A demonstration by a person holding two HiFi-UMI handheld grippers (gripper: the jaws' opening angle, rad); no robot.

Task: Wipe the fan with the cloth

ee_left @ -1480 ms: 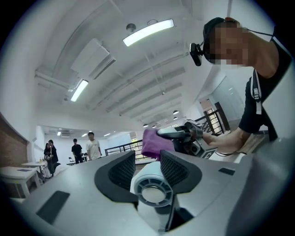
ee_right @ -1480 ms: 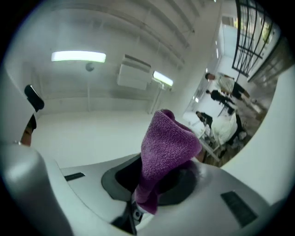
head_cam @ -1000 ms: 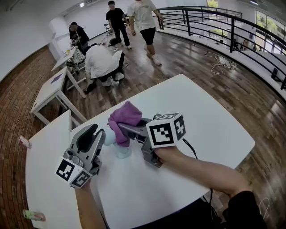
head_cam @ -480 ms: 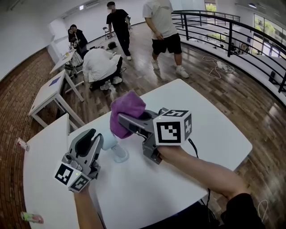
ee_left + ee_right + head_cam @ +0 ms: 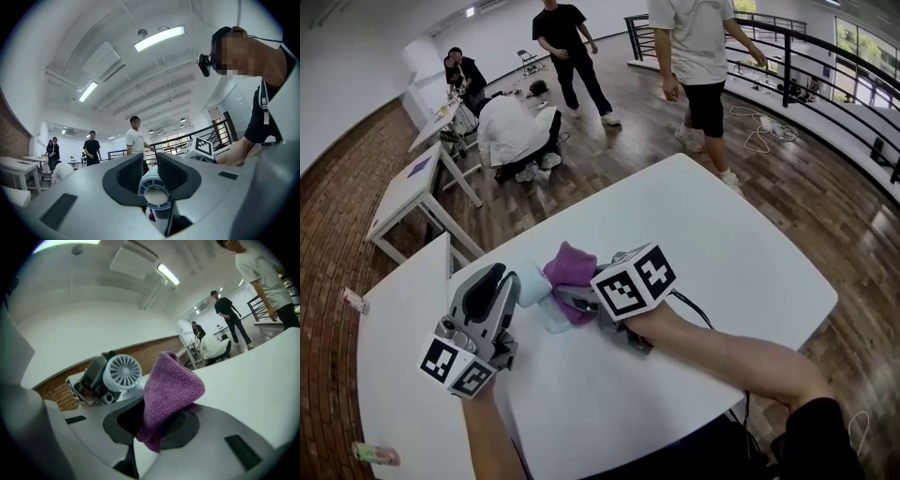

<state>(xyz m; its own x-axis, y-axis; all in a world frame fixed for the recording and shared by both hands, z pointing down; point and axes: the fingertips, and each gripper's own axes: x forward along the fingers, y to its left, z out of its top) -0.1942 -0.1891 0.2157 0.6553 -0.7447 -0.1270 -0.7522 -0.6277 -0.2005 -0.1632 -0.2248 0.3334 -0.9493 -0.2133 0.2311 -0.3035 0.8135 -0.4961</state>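
A small white desk fan [image 5: 531, 285] stands on the white table [image 5: 741, 262], its round base [image 5: 554, 324] under the cloth's edge. My left gripper [image 5: 508, 281] is shut on the fan's head; its jaws have just been closing on it. In the left gripper view the head's rear [image 5: 156, 191] sits between the ribbed pads [image 5: 129, 172]. My right gripper [image 5: 567, 296] is shut on a purple cloth [image 5: 572, 271] that touches the fan's right side. In the right gripper view the cloth [image 5: 171, 387] sticks up from the jaws, and the fan's grille [image 5: 123, 372] faces me just to its left.
Several people stand or crouch on the wooden floor [image 5: 581, 56] beyond the table. More white tables [image 5: 408, 183] stand at the left. A black railing [image 5: 825, 66] runs along the right. Small packets [image 5: 352, 298] [image 5: 373, 454] lie near the table's left edge.
My right gripper lifted the cloth above the fan, then came down, so the cloth is now against the fan's head. The left gripper stayed put. People in the background walked.
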